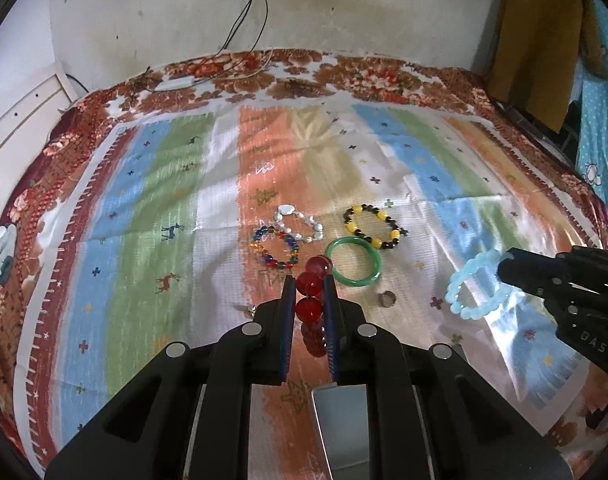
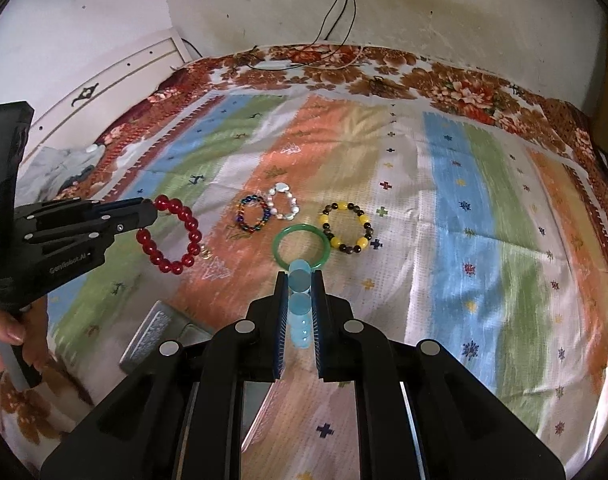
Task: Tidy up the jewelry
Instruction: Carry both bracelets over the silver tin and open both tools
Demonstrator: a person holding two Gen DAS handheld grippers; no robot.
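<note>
My left gripper (image 1: pixel 310 282) is shut on a red bead bracelet (image 1: pixel 309 306) and holds it above the cloth; it also shows in the right wrist view (image 2: pixel 172 236). My right gripper (image 2: pixel 300 276) is shut on a light blue bead bracelet (image 2: pixel 298 308), which also shows in the left wrist view (image 1: pixel 470 284). On the cloth lie a green bangle (image 1: pixel 354 262), a yellow and black bead bracelet (image 1: pixel 371 227), a multicoloured bead bracelet (image 1: pixel 275 249) and a white pearl bracelet (image 1: pixel 300 226).
A striped cloth (image 1: pixel 164 200) covers a floral bedspread (image 1: pixel 344 76). A small ring (image 1: pixel 386 299) and a small earring (image 1: pixel 249 310) lie near the left gripper. A grey box (image 2: pixel 152 334) sits at the near left. Cables (image 1: pixel 244 28) hang from a wall socket.
</note>
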